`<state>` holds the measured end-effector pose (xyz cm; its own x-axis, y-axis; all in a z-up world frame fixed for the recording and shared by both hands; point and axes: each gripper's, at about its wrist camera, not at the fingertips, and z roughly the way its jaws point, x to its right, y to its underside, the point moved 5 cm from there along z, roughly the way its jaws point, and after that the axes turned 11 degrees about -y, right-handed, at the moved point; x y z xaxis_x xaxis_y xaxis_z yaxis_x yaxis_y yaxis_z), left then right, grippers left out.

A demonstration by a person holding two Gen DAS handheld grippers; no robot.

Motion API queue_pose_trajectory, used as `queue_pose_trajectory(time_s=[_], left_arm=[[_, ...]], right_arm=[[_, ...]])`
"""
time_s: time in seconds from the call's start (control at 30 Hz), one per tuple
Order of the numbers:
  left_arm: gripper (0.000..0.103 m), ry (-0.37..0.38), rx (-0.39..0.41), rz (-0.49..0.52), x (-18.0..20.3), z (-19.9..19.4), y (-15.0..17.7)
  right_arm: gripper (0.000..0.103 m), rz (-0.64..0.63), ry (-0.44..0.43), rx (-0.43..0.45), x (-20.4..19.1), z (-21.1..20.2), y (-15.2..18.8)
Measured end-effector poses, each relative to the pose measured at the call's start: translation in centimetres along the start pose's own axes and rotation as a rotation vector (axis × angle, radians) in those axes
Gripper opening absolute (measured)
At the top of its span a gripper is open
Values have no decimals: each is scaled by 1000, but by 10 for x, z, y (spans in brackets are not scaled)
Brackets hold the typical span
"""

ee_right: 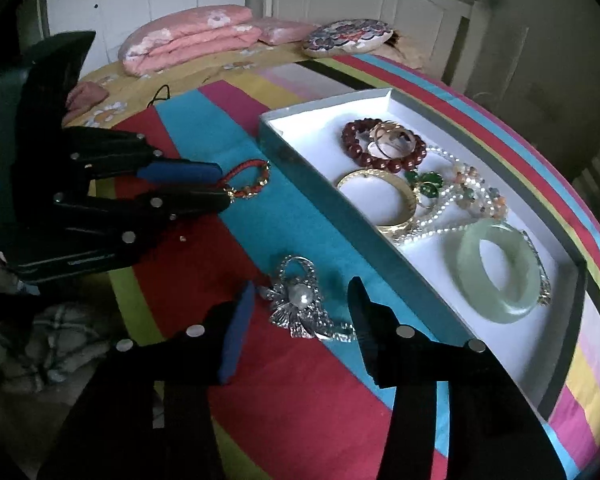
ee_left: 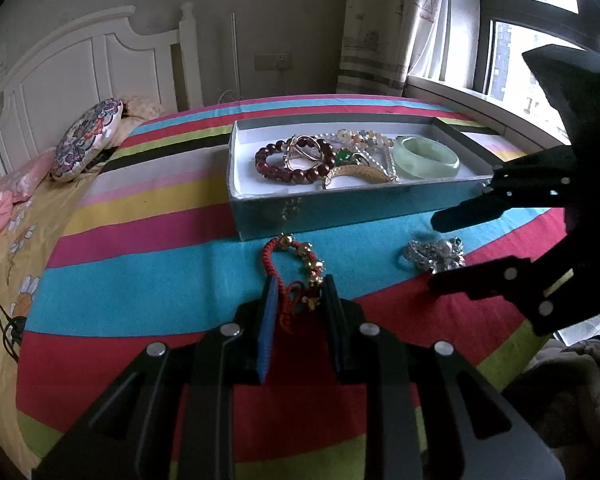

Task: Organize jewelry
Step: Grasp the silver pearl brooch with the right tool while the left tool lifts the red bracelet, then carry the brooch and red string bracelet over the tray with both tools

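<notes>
A red cord bracelet (ee_left: 290, 250) with gold beads lies on the striped cloth in front of the box. My left gripper (ee_left: 299, 278) is shut on its knotted end, and the loop (ee_right: 247, 180) sticks out past the fingertips. To the right, a silver brooch (ee_left: 436, 258) with a pearl (ee_right: 302, 300) rests on the cloth. My right gripper (ee_right: 301, 285) stands open around it, pads apart from it. The teal box (ee_left: 320, 212) holds a dark red bead bracelet (ee_right: 352, 148), a gold bangle (ee_right: 396, 226), pearl strands (ee_right: 440, 224) and a green jade bangle (ee_right: 470, 268).
The striped cloth (ee_left: 140, 240) covers a bed. A round patterned cushion (ee_left: 86, 140) and a folded pink quilt (ee_right: 188, 36) lie toward the white headboard (ee_left: 72, 64). A window (ee_left: 532, 20) and curtain stand behind the box. A plaid cloth (ee_right: 52, 344) lies past the bed's edge.
</notes>
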<state>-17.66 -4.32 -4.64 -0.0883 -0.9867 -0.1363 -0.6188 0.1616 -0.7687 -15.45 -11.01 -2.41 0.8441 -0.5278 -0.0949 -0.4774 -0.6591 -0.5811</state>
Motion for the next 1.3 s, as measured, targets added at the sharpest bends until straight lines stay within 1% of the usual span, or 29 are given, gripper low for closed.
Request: queue_pose_trajectory(time_s=[0.1,0.17,0.2,0.27,0.43,0.63,0.7,0.8,1.03,1.3], left_arm=[[23,-1,3,1,1,1,-1],[22,-3,9,8,3,1,-1],[22,-4,11,10,4,1,-1],[17,-3,17,14,5,0,-1],[14,-7,28,17,7,-2,0],[4,-13,45,37,11,-8,-2],[4,-23,54,47,14,-10,-2],[3,-18,64,54,17,-13,-3],[3,-1,98,16,8,-28,-10],[3,13,146,10,8,-51,-21]], right_arm=[[48,16,-32,9,2,0,3],[41,17,-48,14,0,-2,6],[32,17,-48,20,-2,-4,7],[31,5,-34,31,-8,-8,12],[31,-14,9,77,-25,-18,21],[31,15,41,135,-24,-34,24],[31,32,52,152,-20,-39,25],[31,55,66,174,-17,-45,27],[31,65,90,228,-16,-62,21],[31,86,118,281,-7,-75,18]])
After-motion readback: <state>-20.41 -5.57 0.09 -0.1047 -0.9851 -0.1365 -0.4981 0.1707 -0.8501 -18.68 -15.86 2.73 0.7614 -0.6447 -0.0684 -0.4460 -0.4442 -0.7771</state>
